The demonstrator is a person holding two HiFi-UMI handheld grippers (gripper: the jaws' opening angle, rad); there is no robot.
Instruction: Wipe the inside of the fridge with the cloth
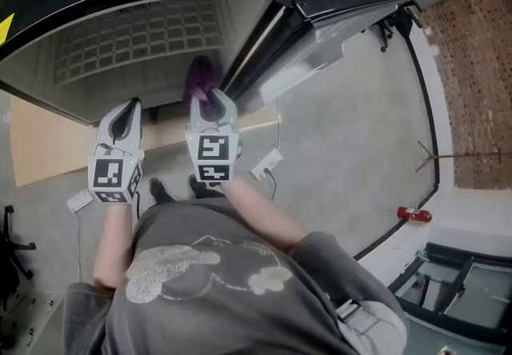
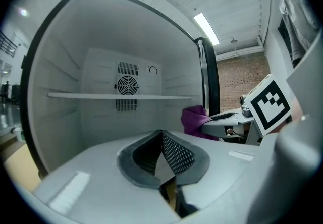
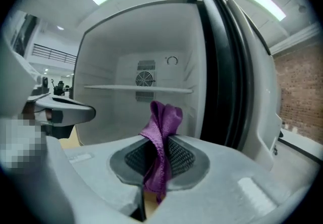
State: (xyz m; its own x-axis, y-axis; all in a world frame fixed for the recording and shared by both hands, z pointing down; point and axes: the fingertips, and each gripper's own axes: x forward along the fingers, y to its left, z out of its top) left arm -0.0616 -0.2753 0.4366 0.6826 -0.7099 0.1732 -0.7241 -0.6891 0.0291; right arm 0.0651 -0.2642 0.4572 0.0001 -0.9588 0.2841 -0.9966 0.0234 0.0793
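Note:
The open fridge [image 1: 120, 41] stands right in front of me, its white inside [image 2: 101, 56] bare but for one shelf [image 2: 121, 96] and a fan grille [image 2: 126, 85] on the back wall. My right gripper [image 1: 216, 99] is shut on the purple cloth [image 1: 200, 77], held at the fridge mouth near the door side. In the right gripper view the cloth [image 3: 162, 137] sticks up from between the shut pads of that gripper [image 3: 159, 155]. My left gripper [image 1: 131, 105] hovers to its left, jaws together with nothing in them [image 2: 162, 150]. The left gripper view shows the cloth [image 2: 194, 119] at the right.
The fridge door [image 1: 344, 17] hangs open to the right. A wooden board [image 1: 48, 145] lies under the fridge. On the grey floor are a white adapter with a cable [image 1: 268, 163], a red object [image 1: 414, 213] and a long black cable [image 1: 428, 121].

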